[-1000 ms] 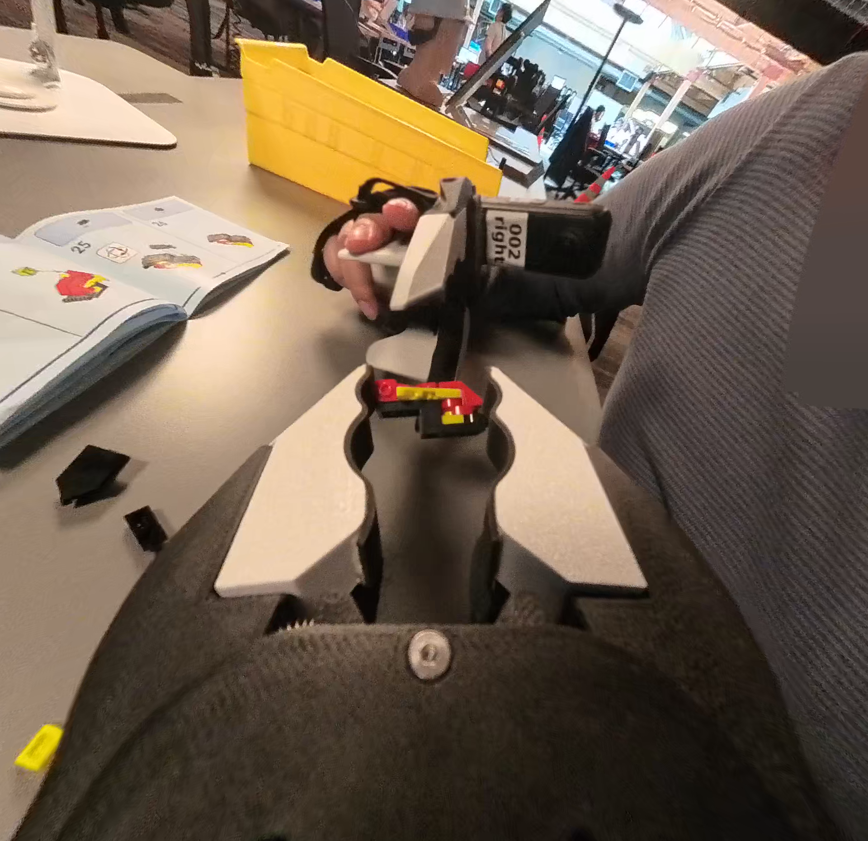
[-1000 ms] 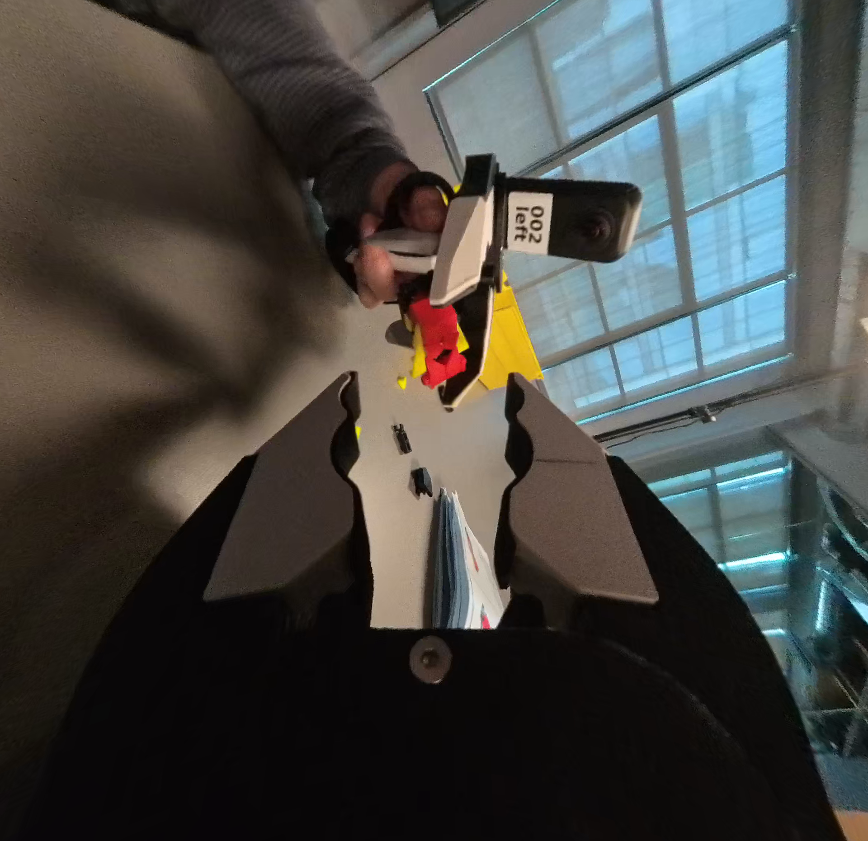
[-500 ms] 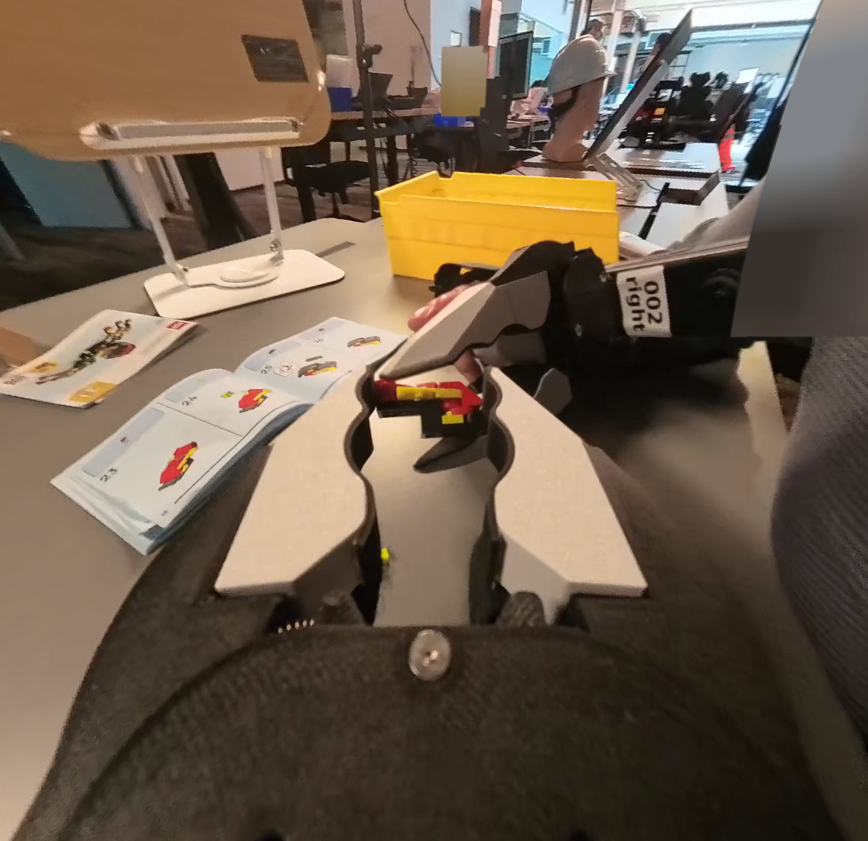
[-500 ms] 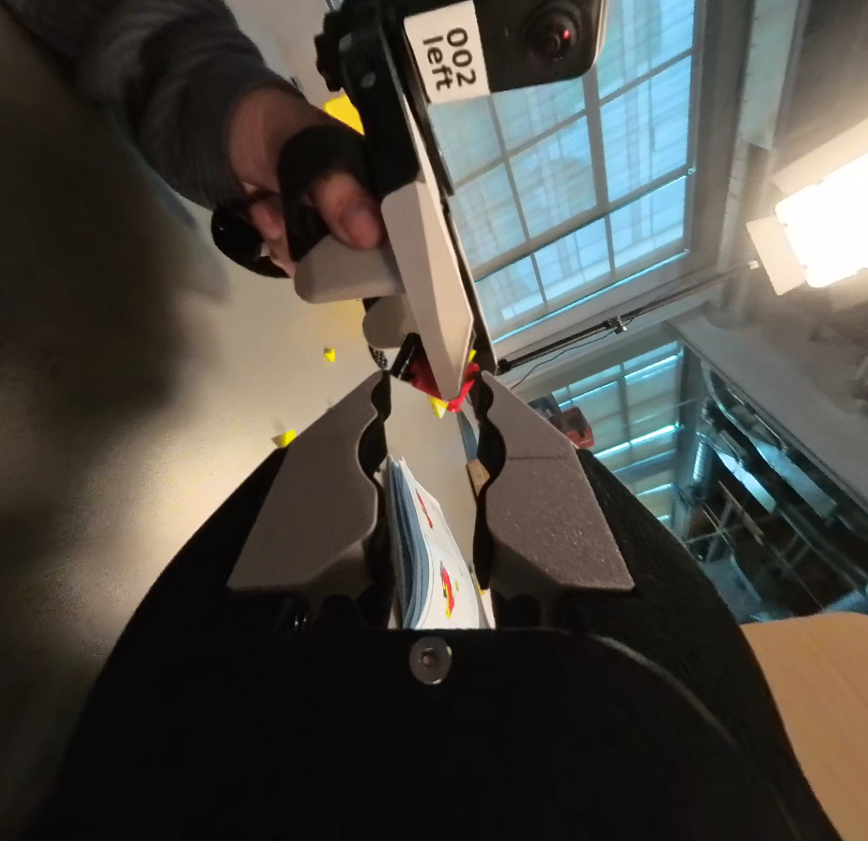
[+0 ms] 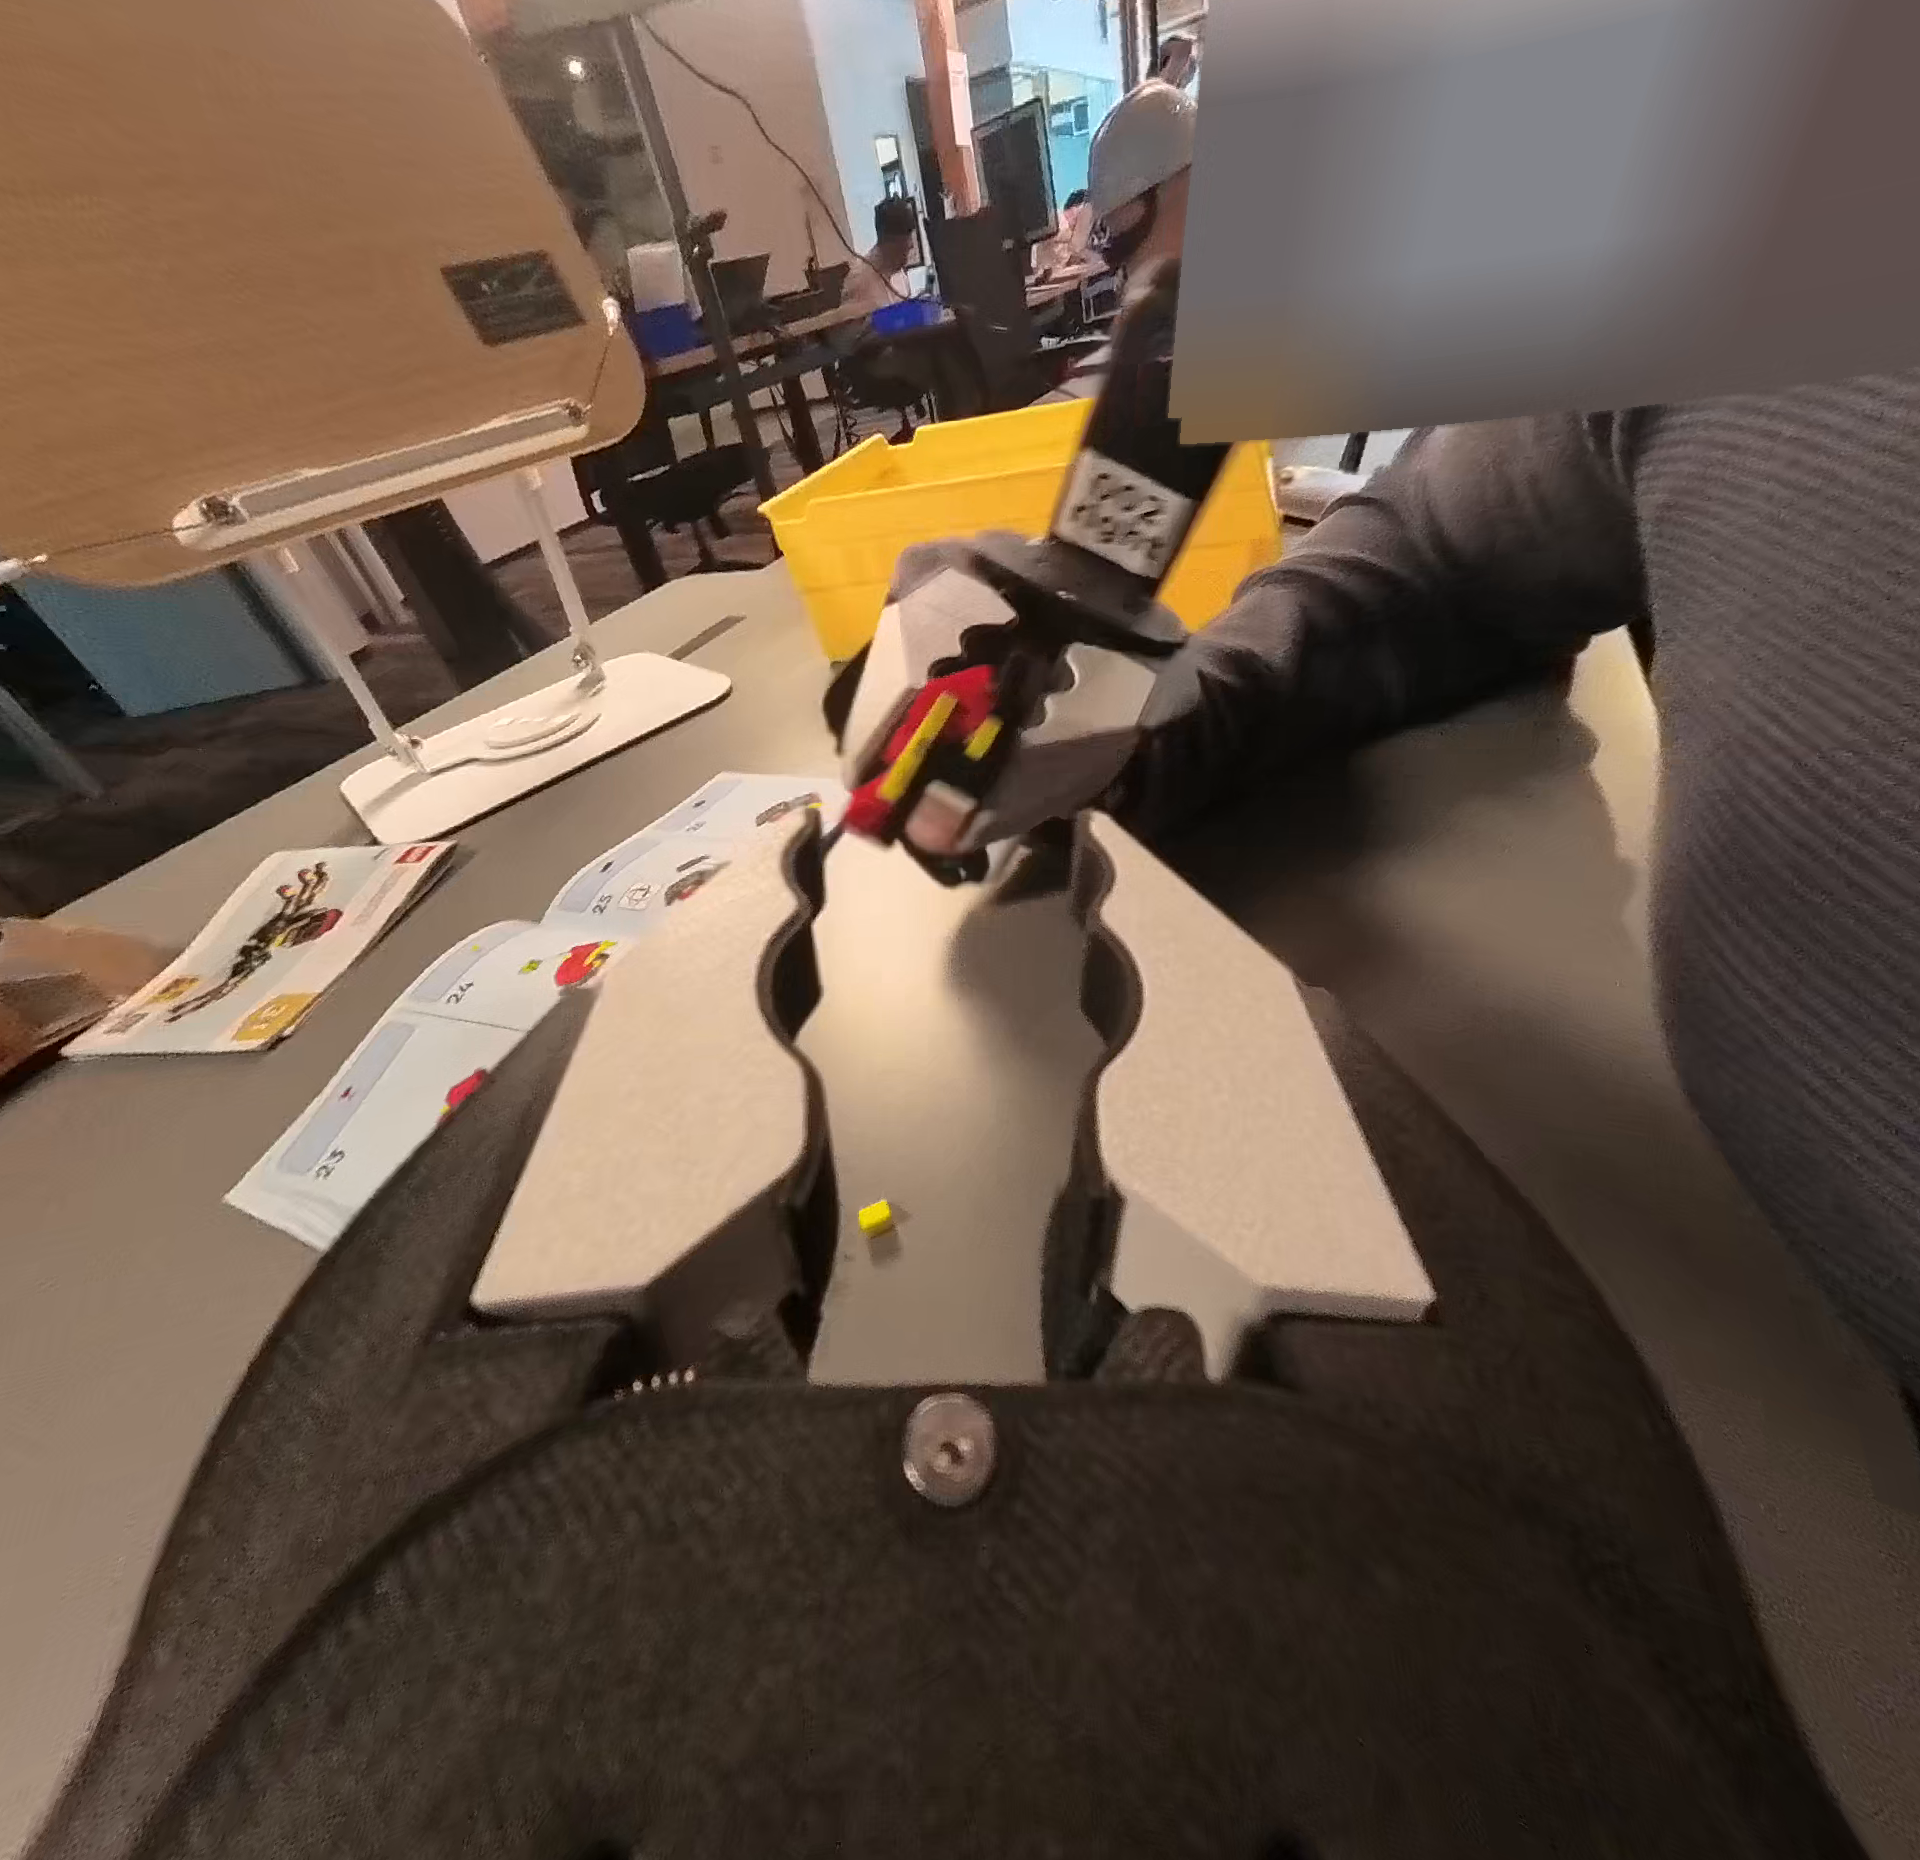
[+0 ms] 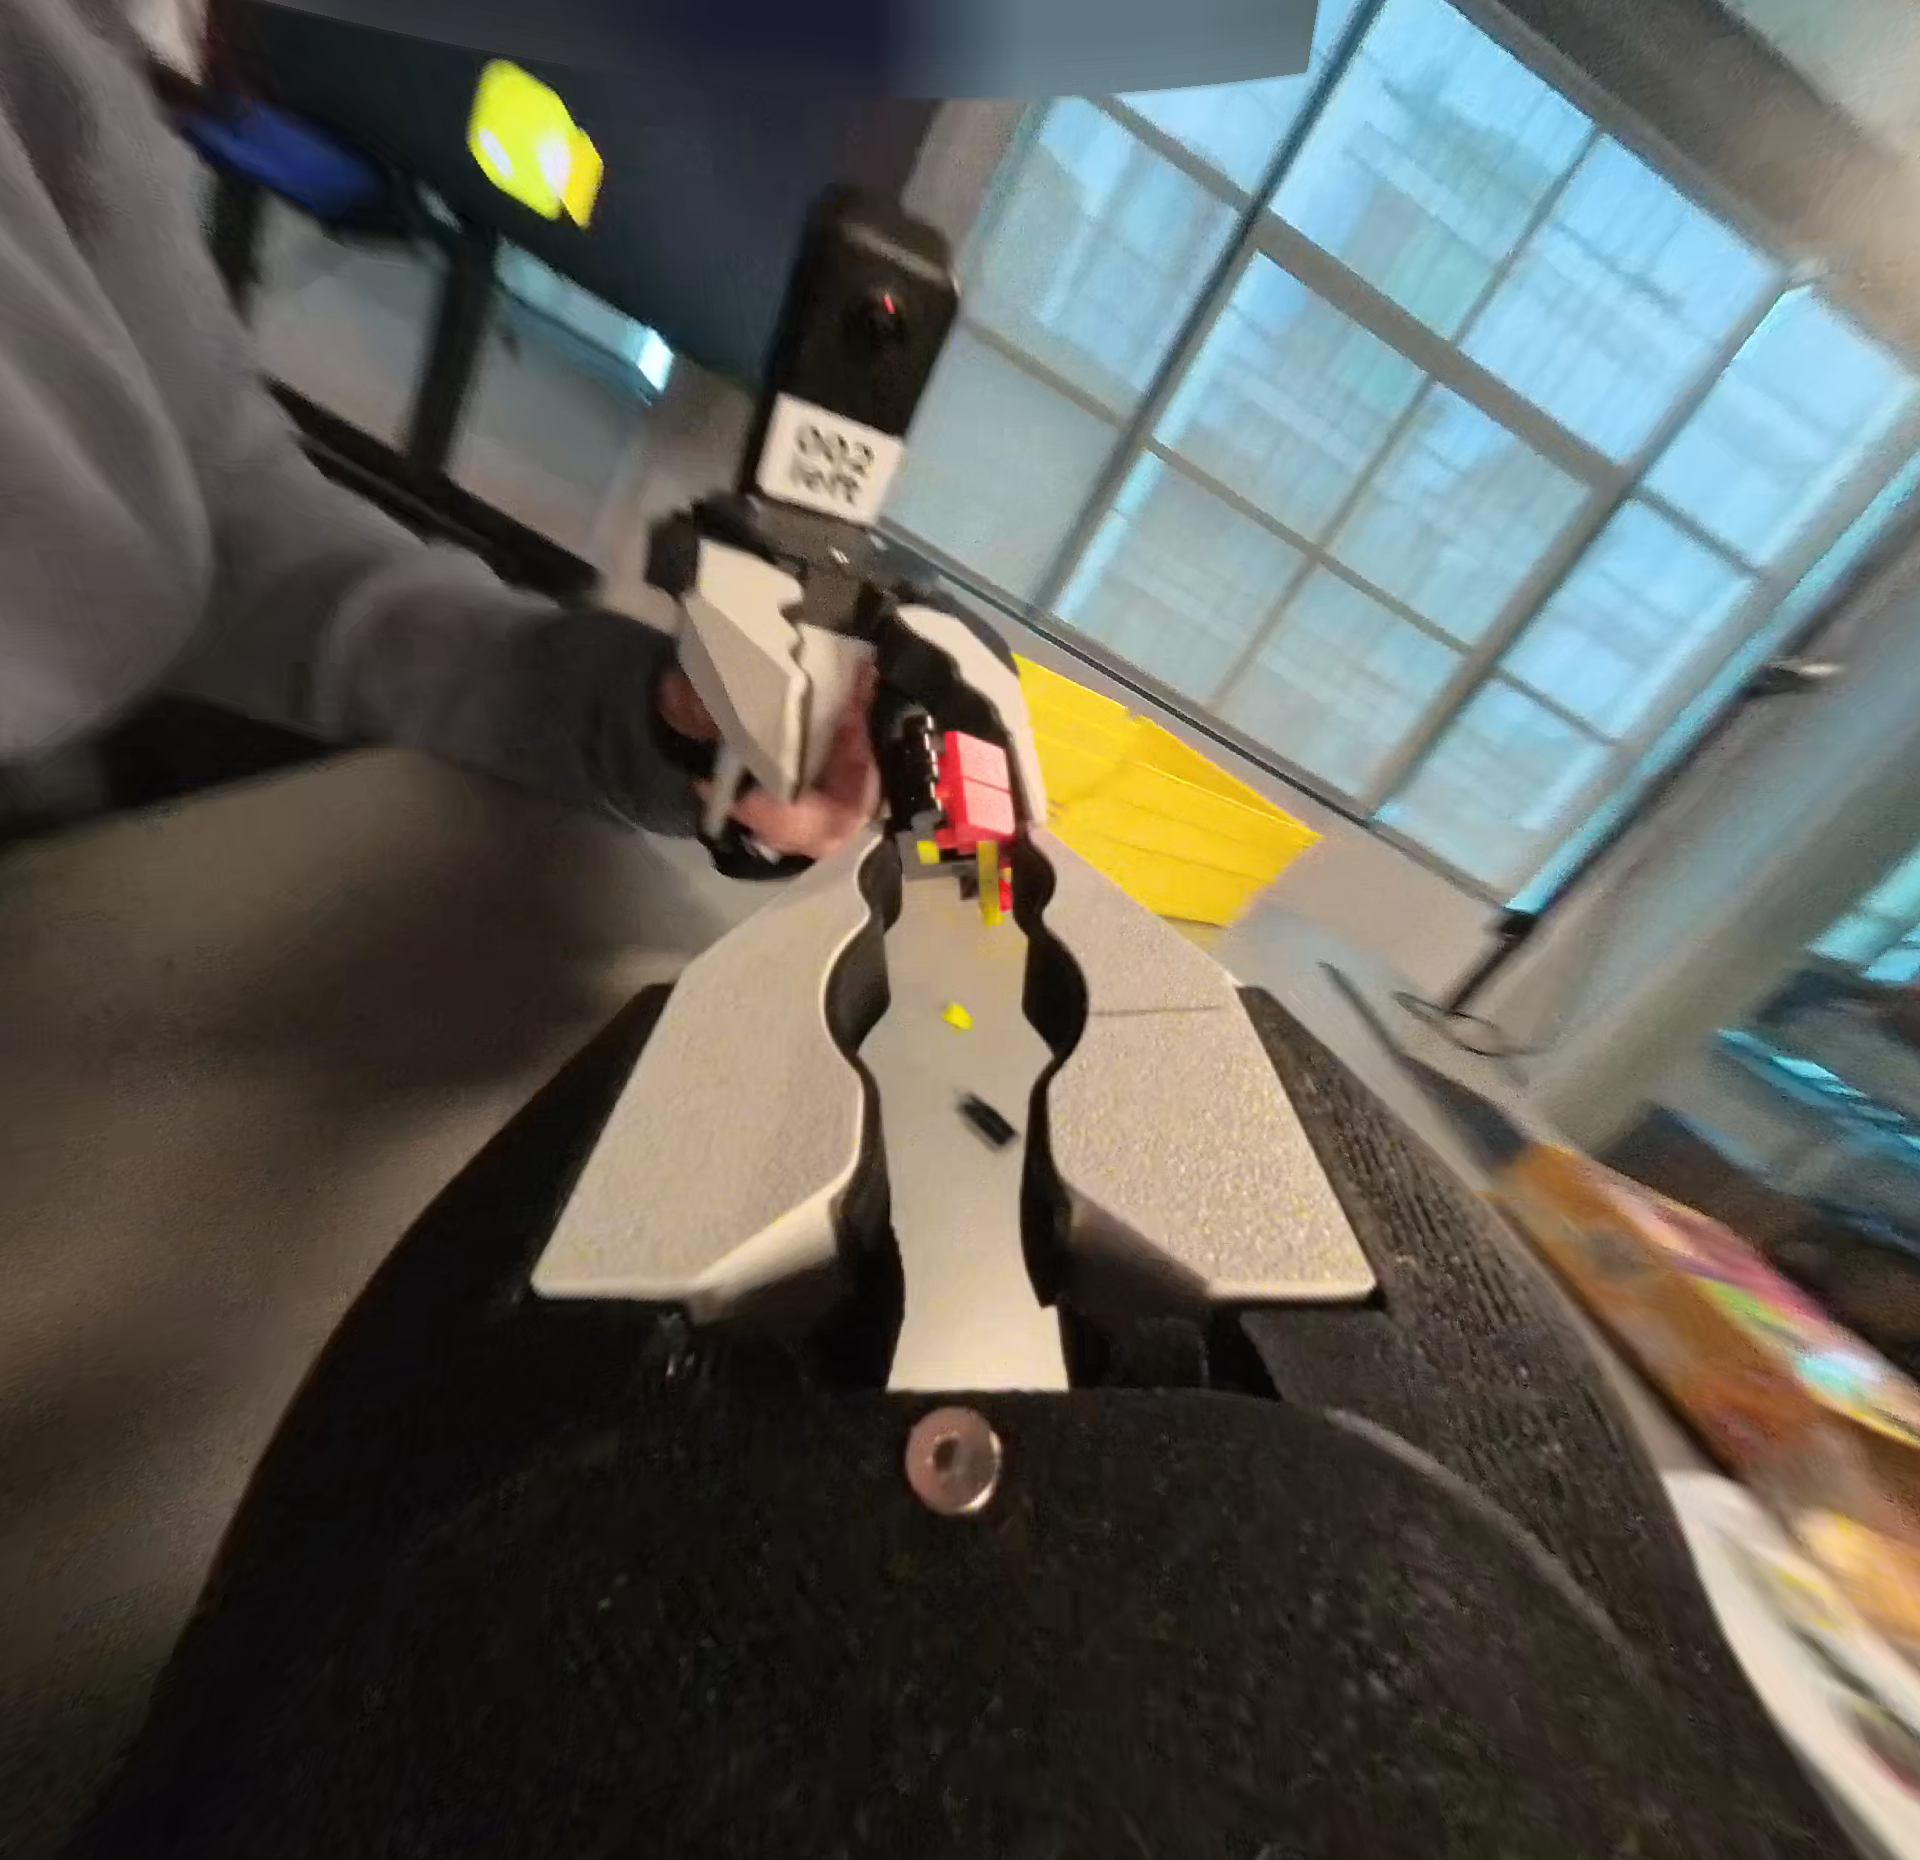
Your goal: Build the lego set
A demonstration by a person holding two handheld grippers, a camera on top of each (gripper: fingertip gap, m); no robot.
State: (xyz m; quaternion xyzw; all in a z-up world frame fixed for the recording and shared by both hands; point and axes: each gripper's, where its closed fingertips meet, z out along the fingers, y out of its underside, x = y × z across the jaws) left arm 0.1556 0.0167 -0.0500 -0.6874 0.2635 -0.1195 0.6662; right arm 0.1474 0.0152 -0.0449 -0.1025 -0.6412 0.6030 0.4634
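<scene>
Lego model (image 5: 914, 761) hangs over the tabletop's middle, clamped in the right gripper (image 6: 961, 880). Nearest, a loose yellow piece (image 5: 876, 1218) lies on the tabletop between the fingers of the left gripper (image 5: 945, 854), whose jaws stand apart and empty. The booklet (image 5: 499, 989) lies toward the left edge and the bin (image 5: 935, 522) at the far edge. The left should probably grip the piece squarely and press it on straight while the right holds the model steady.

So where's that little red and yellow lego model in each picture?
Left wrist view: the lego model is just above centre, past the tips of the near grey fingers.
Right wrist view: it is just above centre again, at the tips of the near fingers.
Shared landmark: the yellow bin behind it.
</scene>
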